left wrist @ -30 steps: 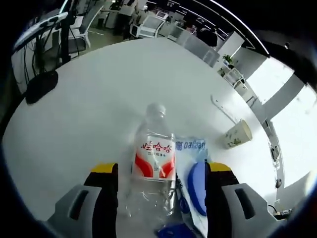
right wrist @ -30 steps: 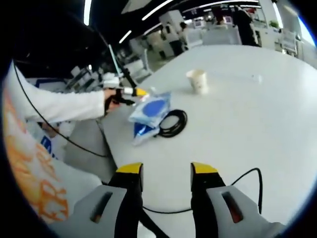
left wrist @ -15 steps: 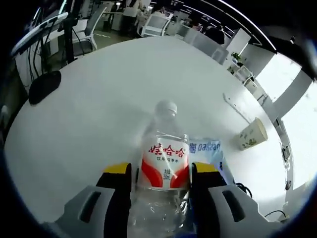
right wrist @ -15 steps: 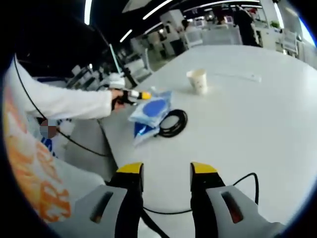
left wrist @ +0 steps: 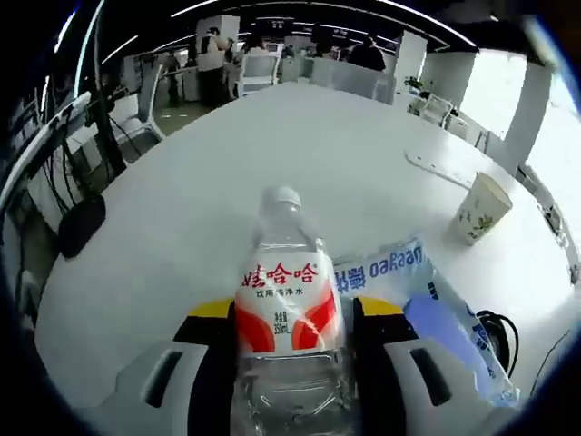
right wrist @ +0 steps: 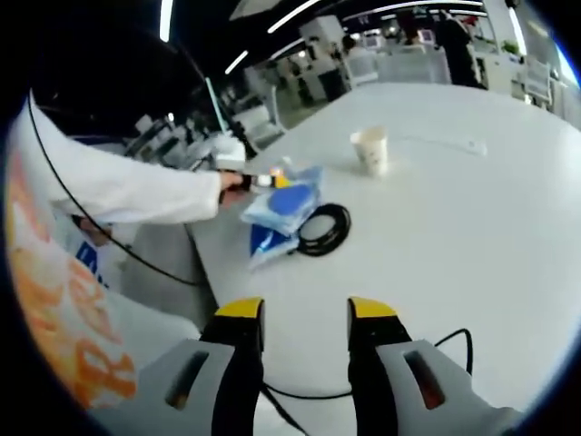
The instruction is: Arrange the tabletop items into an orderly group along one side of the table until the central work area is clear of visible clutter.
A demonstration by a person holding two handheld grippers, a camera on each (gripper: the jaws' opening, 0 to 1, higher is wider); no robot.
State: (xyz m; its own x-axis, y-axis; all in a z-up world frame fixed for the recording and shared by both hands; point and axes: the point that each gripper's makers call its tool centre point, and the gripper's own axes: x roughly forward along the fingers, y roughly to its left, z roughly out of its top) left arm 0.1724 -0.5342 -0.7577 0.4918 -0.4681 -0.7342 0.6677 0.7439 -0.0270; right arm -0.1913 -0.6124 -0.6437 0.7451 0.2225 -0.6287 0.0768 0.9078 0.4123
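My left gripper [left wrist: 293, 313] is shut on a clear water bottle [left wrist: 289, 291] with a red and white label, its white cap pointing away from me over the white table [left wrist: 227, 154]. A blue and white packet [left wrist: 427, 300] lies just right of the bottle. Beyond it stands a paper cup [left wrist: 481, 209]. In the right gripper view, my right gripper [right wrist: 306, 313] is open above the table's near edge, with nothing between its jaws. There a hand in a white sleeve holds the left gripper [right wrist: 259, 182] beside the packet [right wrist: 281, 204], the cup [right wrist: 370, 148] farther back.
A black coiled cable [right wrist: 322, 232] lies against the packet. Another black cable [right wrist: 454, 341] runs by my right gripper. A flat white strip [left wrist: 436, 168] lies behind the cup. A dark object [left wrist: 82, 225] sits by the table's left edge. Office chairs and desks stand beyond.
The left jaws have shut on the bottle. In the right gripper view the left gripper has moved a little right, closer to the packet. The right gripper has hardly moved.
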